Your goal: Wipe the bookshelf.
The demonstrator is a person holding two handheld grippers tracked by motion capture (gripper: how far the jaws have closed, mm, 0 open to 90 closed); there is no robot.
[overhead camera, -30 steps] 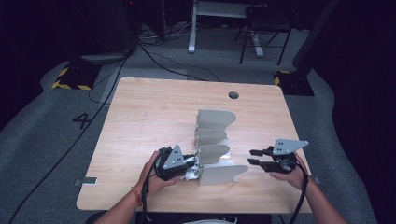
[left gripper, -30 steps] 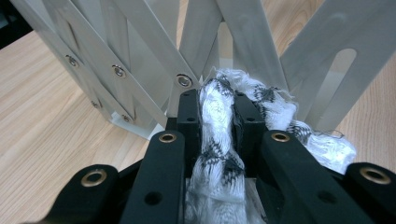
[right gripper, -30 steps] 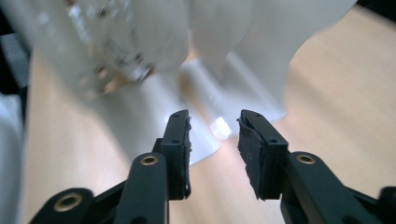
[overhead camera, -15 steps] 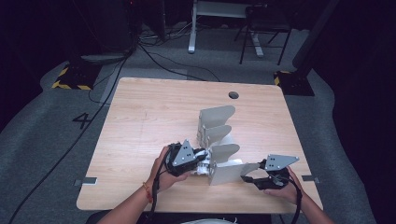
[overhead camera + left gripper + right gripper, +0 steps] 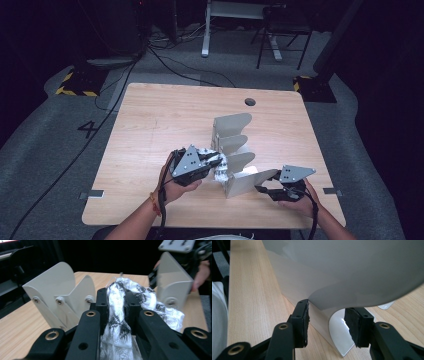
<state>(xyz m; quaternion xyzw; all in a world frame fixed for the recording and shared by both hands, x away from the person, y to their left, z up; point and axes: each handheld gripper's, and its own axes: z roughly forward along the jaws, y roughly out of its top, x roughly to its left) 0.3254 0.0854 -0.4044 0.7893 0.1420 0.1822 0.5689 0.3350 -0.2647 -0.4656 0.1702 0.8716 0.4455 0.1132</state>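
Left gripper (image 5: 117, 315), wrist level above the table (image 5: 150, 125), clamps a crinkled black-and-white plastic bag (image 5: 120, 305) beside the grey divider rack (image 5: 232, 145). Right gripper (image 5: 327, 322), low, has been closing, jaws straddling the rack's front plate (image 5: 322, 315) without pressing.

One table (image 5: 150, 125), one grey four-fin rack (image 5: 232, 135), one black-and-white bundle (image 5: 117, 315), two grippers.
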